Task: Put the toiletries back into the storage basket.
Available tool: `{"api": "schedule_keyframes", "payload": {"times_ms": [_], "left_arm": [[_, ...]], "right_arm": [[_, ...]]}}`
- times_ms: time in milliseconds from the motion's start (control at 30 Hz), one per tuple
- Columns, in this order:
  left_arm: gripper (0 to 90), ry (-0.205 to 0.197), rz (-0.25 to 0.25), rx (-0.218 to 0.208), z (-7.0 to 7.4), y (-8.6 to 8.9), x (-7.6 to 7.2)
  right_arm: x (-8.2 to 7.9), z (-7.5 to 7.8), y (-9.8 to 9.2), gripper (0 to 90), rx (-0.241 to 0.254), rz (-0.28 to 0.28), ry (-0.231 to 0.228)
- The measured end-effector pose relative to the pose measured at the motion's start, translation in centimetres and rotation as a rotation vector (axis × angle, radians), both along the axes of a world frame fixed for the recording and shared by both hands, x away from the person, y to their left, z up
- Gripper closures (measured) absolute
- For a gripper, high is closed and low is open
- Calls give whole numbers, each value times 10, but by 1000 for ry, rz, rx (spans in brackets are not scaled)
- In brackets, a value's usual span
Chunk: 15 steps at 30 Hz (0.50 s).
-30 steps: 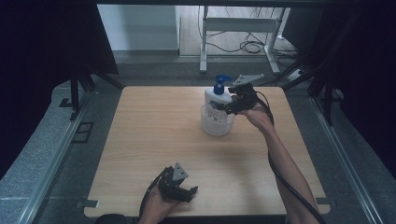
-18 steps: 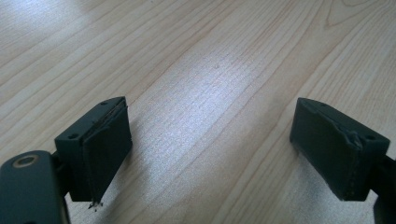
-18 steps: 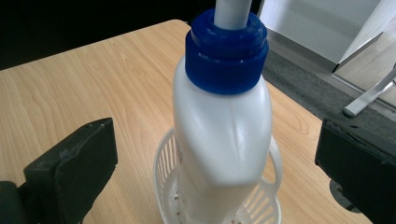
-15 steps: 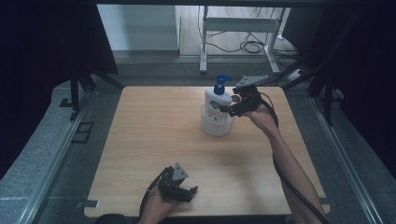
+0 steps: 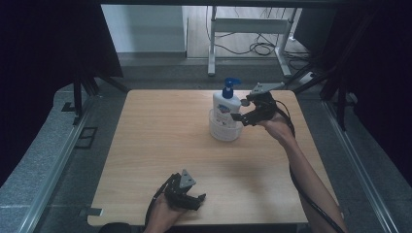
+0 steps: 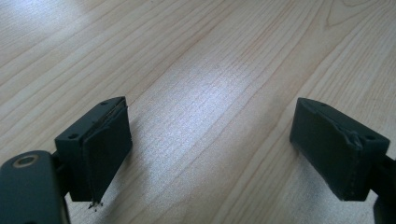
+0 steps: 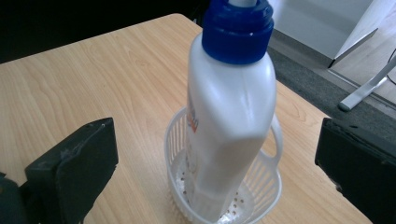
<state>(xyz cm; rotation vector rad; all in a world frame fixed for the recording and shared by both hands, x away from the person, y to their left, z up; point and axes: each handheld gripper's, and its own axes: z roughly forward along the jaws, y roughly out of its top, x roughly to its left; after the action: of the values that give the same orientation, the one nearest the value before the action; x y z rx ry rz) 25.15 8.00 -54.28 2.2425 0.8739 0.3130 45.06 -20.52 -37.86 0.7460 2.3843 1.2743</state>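
Note:
A white pump bottle (image 5: 226, 108) with a blue cap stands upright in a small white slotted basket (image 5: 223, 132) at the back middle of the wooden table (image 5: 160, 131). My right gripper (image 5: 240, 110) hovers just right of the bottle, open; its jaws have just been opening, and the pads touch nothing. In the right gripper view the bottle (image 7: 229, 121) and basket (image 7: 268, 186) stand ahead of the wide-apart jaws of my right gripper (image 7: 215, 163). My left gripper (image 5: 198, 202) rests at the table's front edge, open over bare wood (image 6: 210, 149).
Dark curtains close in both sides. Grey floor rails run along the table's left and right. A white desk frame (image 5: 248, 29) and loose cables lie on the floor beyond the far edge.
My right gripper has drawn back a little to the right, away from the bottle, which stays upright in the basket. The left gripper has not moved.

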Motion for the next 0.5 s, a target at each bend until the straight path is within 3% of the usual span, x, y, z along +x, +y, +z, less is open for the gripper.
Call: {"api": "schedule_keyframes", "payload": {"times_ms": [500], "left_arm": [[121, -1, -3, 5, 0, 0, 0]], "right_arm": [[-21, -6, -15, 0, -6, -9, 16]]}}
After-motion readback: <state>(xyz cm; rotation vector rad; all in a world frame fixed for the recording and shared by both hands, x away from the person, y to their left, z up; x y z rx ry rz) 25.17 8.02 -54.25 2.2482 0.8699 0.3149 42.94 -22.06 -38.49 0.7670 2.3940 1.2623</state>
